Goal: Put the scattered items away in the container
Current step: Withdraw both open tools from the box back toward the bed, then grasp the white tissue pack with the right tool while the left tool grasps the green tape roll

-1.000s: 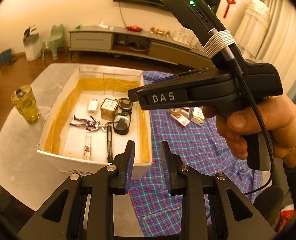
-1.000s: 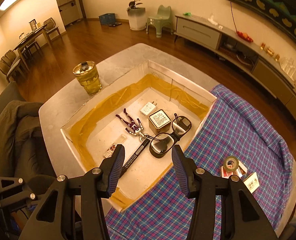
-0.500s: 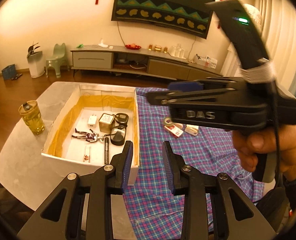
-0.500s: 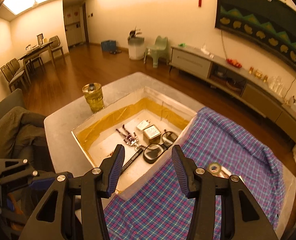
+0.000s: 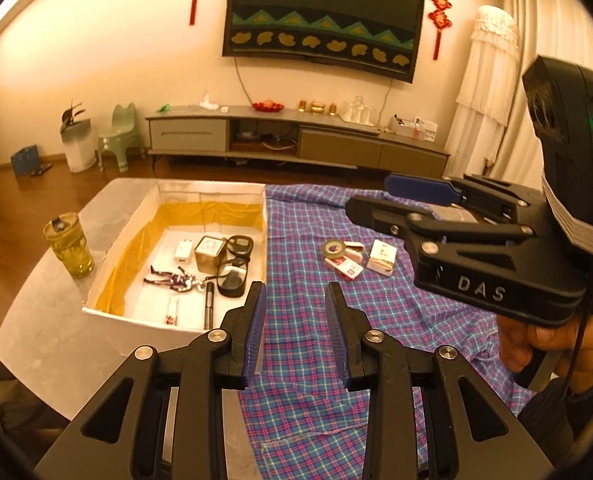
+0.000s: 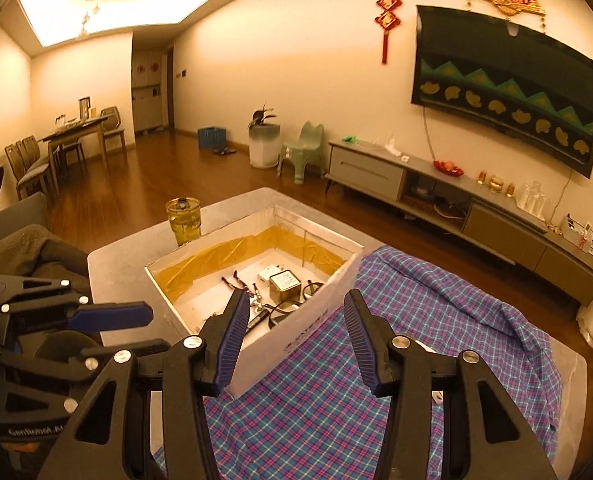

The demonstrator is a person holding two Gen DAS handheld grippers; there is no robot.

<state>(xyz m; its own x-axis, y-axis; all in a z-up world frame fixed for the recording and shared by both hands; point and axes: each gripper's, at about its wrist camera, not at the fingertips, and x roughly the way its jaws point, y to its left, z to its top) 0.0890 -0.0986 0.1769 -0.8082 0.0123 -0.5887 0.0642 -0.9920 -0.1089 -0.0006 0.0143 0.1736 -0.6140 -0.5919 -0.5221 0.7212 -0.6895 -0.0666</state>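
The left claw (image 5: 293, 334) hangs above the near edge of the bench (image 5: 52, 332), its two blue-padded fingers parted with nothing between them. Its left finger overlaps the near right corner of the container (image 5: 130, 314); its right finger stands over the plaid cloth (image 5: 304, 412).

The right claw (image 6: 294, 344) is likewise parted, wider than the left, and holds nothing. In the left wrist view it appears at the right edge, gripped by a hand (image 5: 552, 344), well above the cloth and apart from every item.

The container is a white open box with yellow lining on its inner walls. It sits on the left part of the bench, its right wall touching the edge of the cloth. Inside lie:
- a white plug (image 5: 182, 251) near the back
- a square tin (image 5: 209, 254) just beside the plug
- a pair of dark glasses (image 5: 235, 268) to the right of the tin
- a small figure (image 5: 172, 279) in the middle
- a black pen (image 5: 209, 308) near the front wall
- a small packet (image 5: 172, 312) just left of the pen

Outside the container, on the cloth, lie a roll of tape (image 5: 333, 249), resting on a red and white pack (image 5: 346, 266), and a small white box (image 5: 382, 258) just to the right of them. These three sit close together, well apart from the container.

A glass jar (image 5: 69, 246) of yellow liquid stands upright on the bare bench, left of the container.
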